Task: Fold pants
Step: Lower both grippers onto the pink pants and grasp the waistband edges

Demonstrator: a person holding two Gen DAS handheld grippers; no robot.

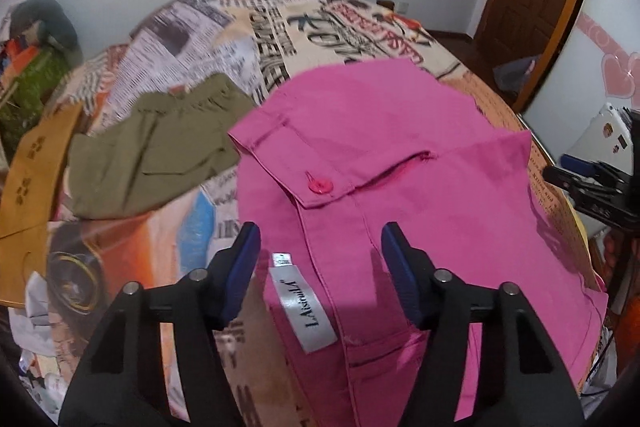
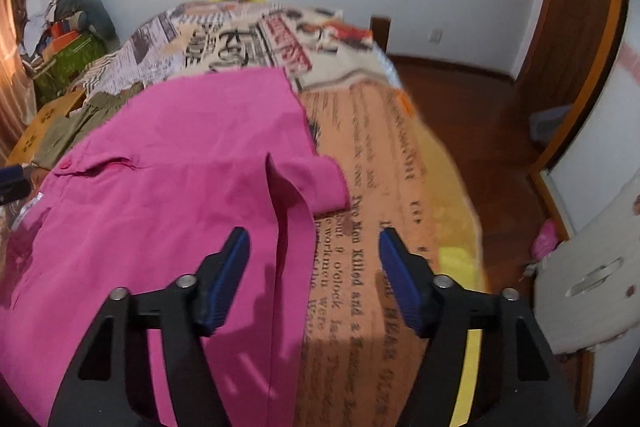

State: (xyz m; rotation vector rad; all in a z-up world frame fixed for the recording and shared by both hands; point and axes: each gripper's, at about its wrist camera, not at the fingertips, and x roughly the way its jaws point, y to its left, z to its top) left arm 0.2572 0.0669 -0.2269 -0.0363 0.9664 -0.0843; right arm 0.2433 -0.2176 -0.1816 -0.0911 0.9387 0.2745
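Matt pink cloth pants [image 1: 400, 147], glossy plastic button [image 1: 319, 184], satin label [image 1: 302, 309]

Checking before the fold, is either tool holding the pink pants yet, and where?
No. Both the left tool and right tool are open above the pink pants, holding nothing.

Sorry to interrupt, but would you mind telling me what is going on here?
A person holding a claw in each hand is starting to fold the pink pants spread on a newspaper-print bedcover. The left claw hangs open over the waistband label, the right claw open over the opposite edge. Neither grips anything yet.
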